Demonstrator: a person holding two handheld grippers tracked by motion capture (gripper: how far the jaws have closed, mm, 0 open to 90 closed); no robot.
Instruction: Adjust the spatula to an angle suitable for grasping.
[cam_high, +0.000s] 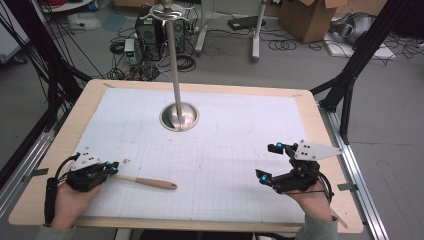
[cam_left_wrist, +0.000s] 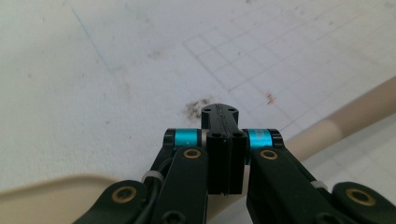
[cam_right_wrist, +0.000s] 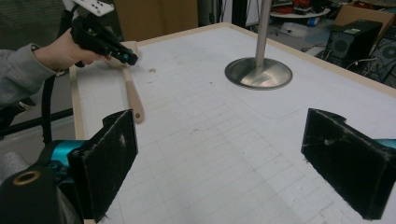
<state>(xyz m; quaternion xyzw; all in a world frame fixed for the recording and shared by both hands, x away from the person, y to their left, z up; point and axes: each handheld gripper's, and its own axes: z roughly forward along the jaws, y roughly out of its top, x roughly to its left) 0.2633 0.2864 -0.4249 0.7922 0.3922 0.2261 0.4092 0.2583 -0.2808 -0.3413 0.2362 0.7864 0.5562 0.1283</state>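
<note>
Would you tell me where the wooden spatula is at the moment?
In the high view the wooden spatula lies at the table's near left, its blade end under the shut left gripper, its handle pointing toward the middle, well short of the metal stand.

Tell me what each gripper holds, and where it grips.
Left gripper is shut on the wooden spoon, where handle meets bowl. Right gripper is open, holding nothing.

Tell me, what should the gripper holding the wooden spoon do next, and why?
Probably lift it a little. The left hand-held gripper is shut on the wooden spoon near its wide end, while the handle lies across the white mat. The right hand-held gripper waits open and apart, and the metal stand is farther back.
</note>
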